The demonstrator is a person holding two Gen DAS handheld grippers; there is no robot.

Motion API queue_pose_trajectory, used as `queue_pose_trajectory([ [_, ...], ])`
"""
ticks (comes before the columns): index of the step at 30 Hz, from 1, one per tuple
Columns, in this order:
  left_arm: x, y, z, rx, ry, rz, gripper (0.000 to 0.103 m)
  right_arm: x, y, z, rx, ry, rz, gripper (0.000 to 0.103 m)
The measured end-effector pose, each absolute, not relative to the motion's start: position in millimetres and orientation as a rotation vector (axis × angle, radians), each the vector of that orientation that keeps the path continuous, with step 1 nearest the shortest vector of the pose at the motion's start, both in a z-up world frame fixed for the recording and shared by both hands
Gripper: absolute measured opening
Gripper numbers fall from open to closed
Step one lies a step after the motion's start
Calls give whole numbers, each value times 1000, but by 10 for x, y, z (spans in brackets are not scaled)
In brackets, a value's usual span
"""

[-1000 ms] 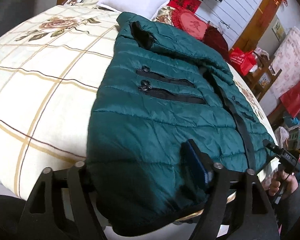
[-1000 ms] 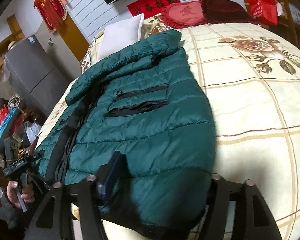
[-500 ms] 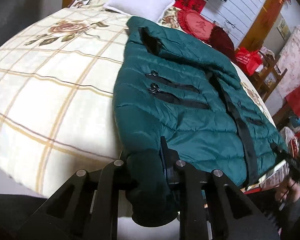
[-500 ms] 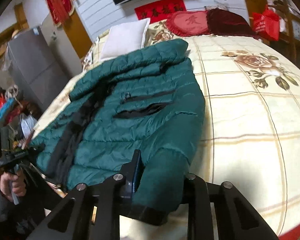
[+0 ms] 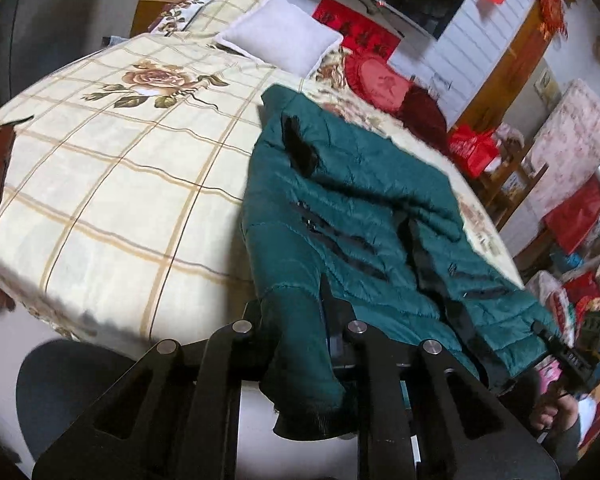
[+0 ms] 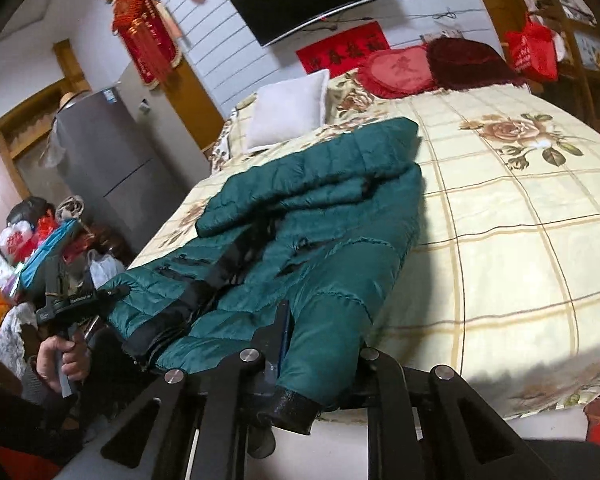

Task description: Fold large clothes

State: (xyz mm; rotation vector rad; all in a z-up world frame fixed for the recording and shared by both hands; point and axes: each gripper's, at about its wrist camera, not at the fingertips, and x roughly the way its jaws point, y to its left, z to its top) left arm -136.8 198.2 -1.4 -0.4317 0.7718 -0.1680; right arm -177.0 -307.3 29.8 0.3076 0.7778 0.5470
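A dark green puffer jacket (image 5: 364, 216) (image 6: 316, 216) lies lengthwise on the bed, collar at the far end. In the left wrist view my left gripper (image 5: 292, 308) has its jaws closing tight on the jacket's near left corner, and the black-trimmed edge hangs below the fingers. My right gripper (image 6: 320, 336) has its jaws closing tight on the near right corner, where a black-edged end droops. Each view shows the other gripper in a hand: the right gripper (image 5: 568, 356) and the left gripper (image 6: 80, 300), both at the jacket's edge. The near end is raised off the bedspread.
The bed (image 5: 100, 200) (image 6: 520, 240) has a cream checked, rose-print cover. A white pillow (image 5: 280, 36) and red cushions (image 5: 380, 84) lie at its head. A grey fridge (image 6: 100, 152) and piled bags (image 6: 28, 240) stand on one side, a red bag (image 5: 472, 148) and shelves on the other.
Both grippers went from open around the jacket's near edge to shut on it. They then rose and drew back, lifting that edge and bunching the jacket's lower part.
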Motion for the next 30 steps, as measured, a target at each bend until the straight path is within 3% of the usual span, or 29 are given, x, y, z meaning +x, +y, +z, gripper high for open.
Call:
queue_pose_trajectory([
  [8,-1453,2124,339,-526,648,-191,13,-1830,-3077,653,254,715,541,15],
  [16,-1100,2001,953,-481,544,-168,13,-1333,-3165,1134,289,637,443,15],
  [30,256,1986,975,-547,527,-13,13,-111,-2823,1279,275,569,285,15],
])
